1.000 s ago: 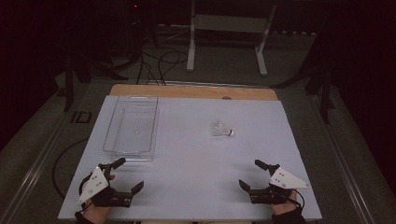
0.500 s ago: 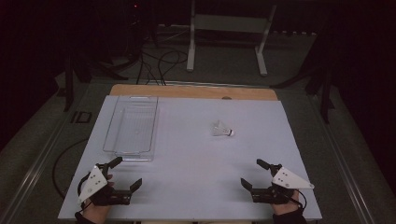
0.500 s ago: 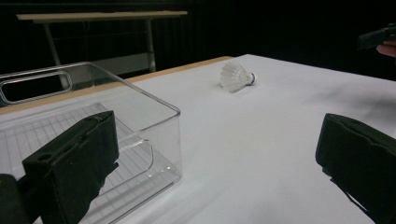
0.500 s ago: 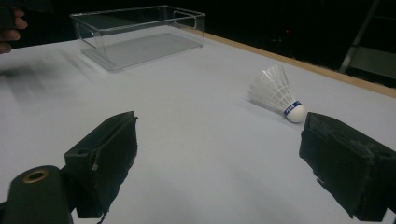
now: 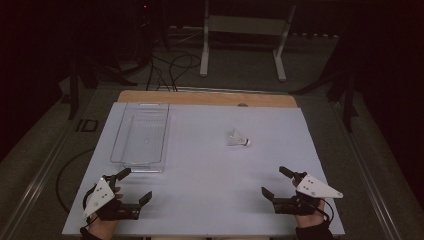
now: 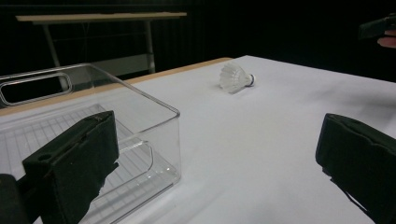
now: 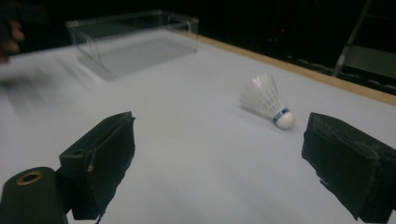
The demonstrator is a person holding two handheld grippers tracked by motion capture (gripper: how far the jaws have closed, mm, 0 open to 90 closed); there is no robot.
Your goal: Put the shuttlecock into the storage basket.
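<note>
A white shuttlecock (image 5: 237, 138) lies on its side on the white table top (image 5: 210, 175), right of centre; it also appears as the shuttlecock (image 6: 236, 78) and the shuttlecock (image 7: 267, 100), cork end with a blue band. A clear plastic bin (image 5: 141, 136) stands empty at the left, the same bin (image 6: 88, 130) close before the left jaws and the bin (image 7: 133, 39) far off. My left gripper (image 5: 134, 184) is open near the front left edge, just in front of the bin. My right gripper (image 5: 276, 181) is open near the front right, well short of the shuttlecock. Nothing is between either pair of jaws.
A wooden strip (image 5: 207, 98) runs along the table's far edge. Beyond it, on the dark floor, stand a white metal frame (image 5: 245, 35) and loose cables (image 5: 170, 65). Dark stands flank the table on both sides.
The left gripper has drawn slightly back toward the front edge. The right gripper has barely shifted. Shuttlecock and bin have not moved.
</note>
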